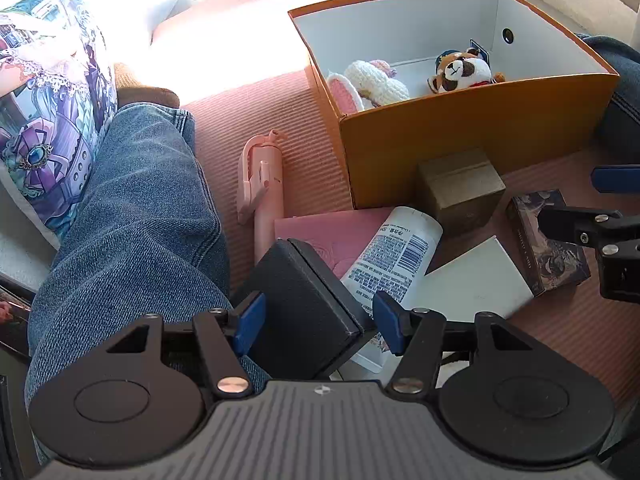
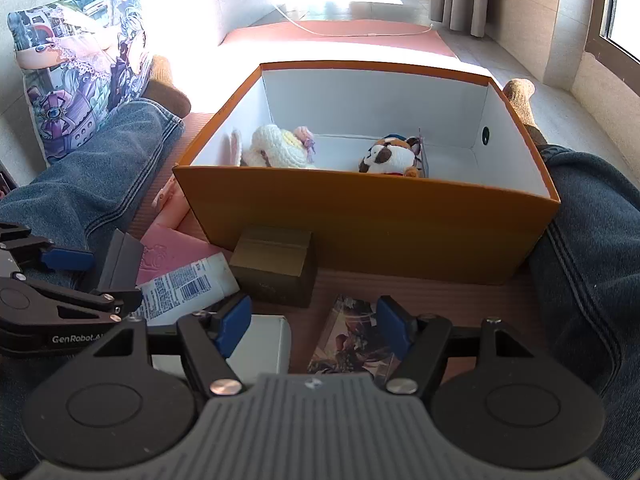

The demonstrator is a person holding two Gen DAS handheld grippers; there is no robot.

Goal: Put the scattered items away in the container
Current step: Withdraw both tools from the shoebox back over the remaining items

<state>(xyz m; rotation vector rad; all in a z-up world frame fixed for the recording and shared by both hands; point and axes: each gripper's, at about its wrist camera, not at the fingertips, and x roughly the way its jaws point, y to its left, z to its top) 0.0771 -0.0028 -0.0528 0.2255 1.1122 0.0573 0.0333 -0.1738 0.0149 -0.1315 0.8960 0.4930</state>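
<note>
we note an orange cardboard box [image 2: 360, 220] open on the pink ribbed mat [image 1: 248, 120], white inside, between a person's two denim legs [image 1: 132, 208]. in it sit two soft toys: a white crocheted toy [image 2: 276, 148] toward its left end and a brown-and-white plush animal [image 2: 390, 156] toward its right end, apart from each other, both on the floor of the box near the front wall.

in front of the box the scattered things lie in a loose pile. a black box [image 1: 304, 300] sits nearest the left leg. a white tube [image 1: 394, 256] with a barcode lies across a flat pink box [image 1: 320, 232]; its long axis runs on a slant, its flat end up toward the orange box, the other end down toward us. a pink folding stick [image 1: 264, 192] lies along the mat beside the leg, its long axis running toward the box's left corner. a small brown carton [image 2: 276, 268] stands against the box's front wall. a white flat box [image 1: 480, 280] and a dark printed box [image 1: 548, 240] lie to the right of the tube.

the left gripper [image 1: 318, 322] hangs over the black box, jaws wide, one pad on each side of it; we cannot tell whether they press on it. the right gripper [image 2: 308, 326] hangs above the dark printed box and the white flat box, jaws spread, nothing held.
</note>
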